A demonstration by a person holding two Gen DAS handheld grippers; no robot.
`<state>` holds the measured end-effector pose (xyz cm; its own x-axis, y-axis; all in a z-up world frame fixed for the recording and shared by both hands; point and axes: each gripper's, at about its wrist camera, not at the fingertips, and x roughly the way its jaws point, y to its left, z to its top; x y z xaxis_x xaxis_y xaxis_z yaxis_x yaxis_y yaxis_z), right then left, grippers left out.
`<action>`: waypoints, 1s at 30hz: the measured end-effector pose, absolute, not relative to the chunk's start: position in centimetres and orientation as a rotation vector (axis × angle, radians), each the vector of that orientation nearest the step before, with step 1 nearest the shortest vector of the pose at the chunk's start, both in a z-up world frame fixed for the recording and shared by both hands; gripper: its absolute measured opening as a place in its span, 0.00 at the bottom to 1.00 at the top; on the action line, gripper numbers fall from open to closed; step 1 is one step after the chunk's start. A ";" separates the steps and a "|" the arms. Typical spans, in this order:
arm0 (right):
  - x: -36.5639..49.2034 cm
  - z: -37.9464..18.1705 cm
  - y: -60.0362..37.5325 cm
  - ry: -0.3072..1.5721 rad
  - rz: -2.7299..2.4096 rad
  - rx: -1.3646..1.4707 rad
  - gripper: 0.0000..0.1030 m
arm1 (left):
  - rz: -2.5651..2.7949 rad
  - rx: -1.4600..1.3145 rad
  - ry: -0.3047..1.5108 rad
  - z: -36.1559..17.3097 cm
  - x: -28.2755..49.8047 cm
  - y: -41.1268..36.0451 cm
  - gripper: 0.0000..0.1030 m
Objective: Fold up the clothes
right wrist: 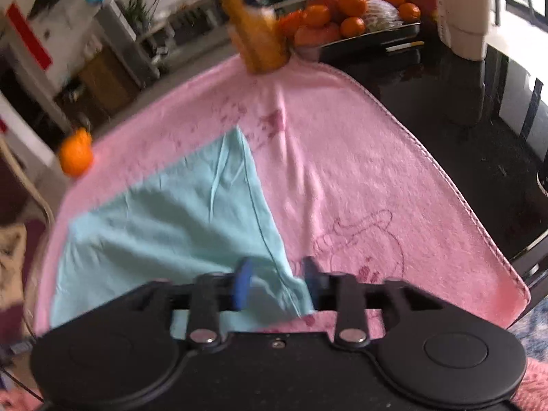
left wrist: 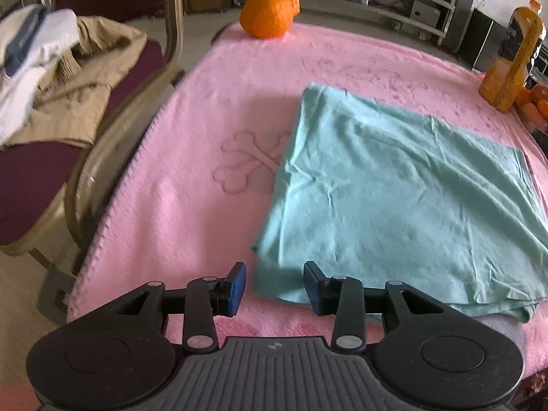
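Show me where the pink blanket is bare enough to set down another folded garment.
Free: the pink blanket between the teal garment and the chair-side edge, below the orange fruit. Crowded: far right corner, with juice bottle and fruit tray.

The blanket (left wrist: 191, 178) is pink, fuzzy, matt cloth with a stitched edge; the teal garment (left wrist: 404, 198) on it is thin, smooth, creased cloth. Each hand-held gripper, left (left wrist: 274, 286) and right (right wrist: 278, 282), is matt black plastic with blue pads and shiny metal rivets. The worktop (right wrist: 445, 109) is glossy black, and the bottle (left wrist: 513, 58) is clear, shiny plastic.
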<state>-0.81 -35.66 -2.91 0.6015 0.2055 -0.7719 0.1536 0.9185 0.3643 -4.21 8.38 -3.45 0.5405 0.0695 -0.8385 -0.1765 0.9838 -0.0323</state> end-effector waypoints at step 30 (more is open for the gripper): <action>8.2 6.7 -31.9 0.750 0.222 0.441 0.21 | 0.003 -0.136 0.840 3.4 5.1 9.9 0.41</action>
<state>8.23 -31.91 6.67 0.7143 0.3481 -0.6071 -0.0388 0.8859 0.4623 5.08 9.92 3.44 0.6683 -0.0505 -0.7422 -0.0567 0.9913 -0.1185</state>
